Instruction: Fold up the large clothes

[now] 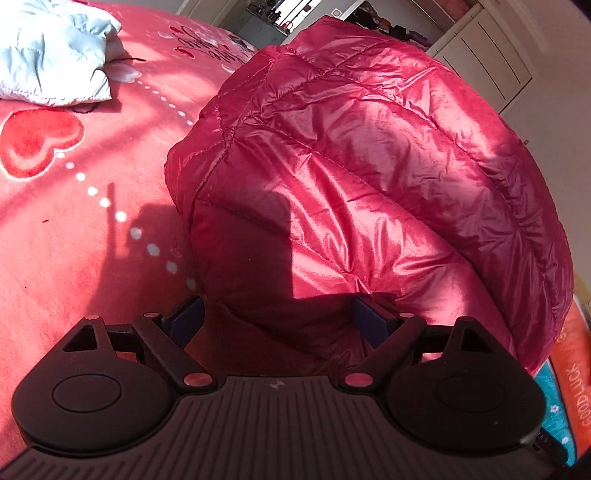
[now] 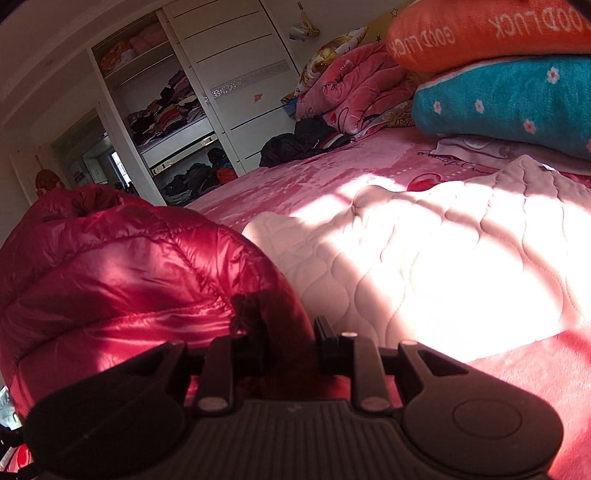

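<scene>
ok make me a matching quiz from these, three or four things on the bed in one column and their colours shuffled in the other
Things:
1. puffer jacket
2. quilted pad
3. flowered pillow
4. GOOD LUCK pillow

Colours:
A. teal
B. orange
C. shiny crimson
D. pale cream

Pairs: 1-C, 2-D, 3-A, 4-B

A sunlit home bedroom: a bed under a pink heart-print blanket (image 2: 295,173), stacked pillows (image 2: 517,107) and folded quilts (image 2: 354,96), beside an open white wardrobe (image 2: 166,110) crammed with clothes.
</scene>
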The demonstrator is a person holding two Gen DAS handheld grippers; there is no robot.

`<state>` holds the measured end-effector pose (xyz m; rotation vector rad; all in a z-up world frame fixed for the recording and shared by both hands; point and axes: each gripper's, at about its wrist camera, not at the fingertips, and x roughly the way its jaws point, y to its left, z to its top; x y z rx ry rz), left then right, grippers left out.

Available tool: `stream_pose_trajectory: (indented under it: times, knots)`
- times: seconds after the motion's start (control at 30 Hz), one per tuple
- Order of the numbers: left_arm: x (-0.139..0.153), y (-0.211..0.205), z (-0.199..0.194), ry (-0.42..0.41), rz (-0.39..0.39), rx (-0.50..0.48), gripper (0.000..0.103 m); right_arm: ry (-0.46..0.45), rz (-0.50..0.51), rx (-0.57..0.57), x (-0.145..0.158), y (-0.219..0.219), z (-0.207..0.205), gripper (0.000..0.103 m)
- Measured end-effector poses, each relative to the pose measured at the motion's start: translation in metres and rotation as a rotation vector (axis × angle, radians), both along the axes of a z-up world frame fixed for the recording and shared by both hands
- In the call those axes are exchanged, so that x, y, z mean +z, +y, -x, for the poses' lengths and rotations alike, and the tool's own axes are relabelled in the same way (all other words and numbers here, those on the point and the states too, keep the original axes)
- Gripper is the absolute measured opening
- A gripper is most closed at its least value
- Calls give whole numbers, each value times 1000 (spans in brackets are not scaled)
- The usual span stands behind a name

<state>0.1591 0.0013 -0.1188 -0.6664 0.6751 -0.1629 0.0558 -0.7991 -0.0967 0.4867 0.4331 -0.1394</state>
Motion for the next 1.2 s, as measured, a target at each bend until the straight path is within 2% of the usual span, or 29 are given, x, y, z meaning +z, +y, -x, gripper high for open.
stream_pose_trajectory:
  times: [0.13,0.2,0.23,0.27,0.3,0.37,0.4,0.47,0.5,0.57,0.67,0.73,0.83,1.07,1.2]
  knots:
    - [-1,-9,-10,14,-2,5,103,17,-13,43,-2,2,-4,42]
    - [0,-12,-16,13,17,-8,87,35,-31,66,-4,1,-8,52]
    - [2,-14,-17,15,14,-11,82,43,-39,71,-6,1,-9,58]
    - [5,-17,-18,17,9,-13,68,49,-55,80,-7,0,-10,59]
    - [8,-20,-19,16,2,-13,51,55,-70,88,-8,1,-10,59]
    - [19,-26,-17,1,-23,-11,30,62,-112,112,-11,1,-12,58]
    - [25,-28,-15,-9,-37,-9,23,62,-139,124,-13,0,-12,55]
    - [37,-30,-11,-32,-57,-3,17,59,-172,138,-14,1,-11,40]
    - [41,-30,-9,-44,-63,1,14,56,-176,139,-14,3,-9,37]
    - [53,-25,-1,-69,-68,10,11,39,-174,141,-11,5,-5,28]
    - [72,-13,17,-118,-72,19,10,-19,-163,161,-2,12,6,21]
    - [88,-2,33,-154,-85,22,9,-59,-190,183,4,14,12,19]
    - [108,13,57,-197,-95,22,9,-88,-209,229,14,21,23,16]
    - [146,39,110,-278,-115,5,9,-199,-156,363,57,53,56,14]
    - [159,53,131,-315,-117,3,9,-281,-76,470,93,85,77,13]
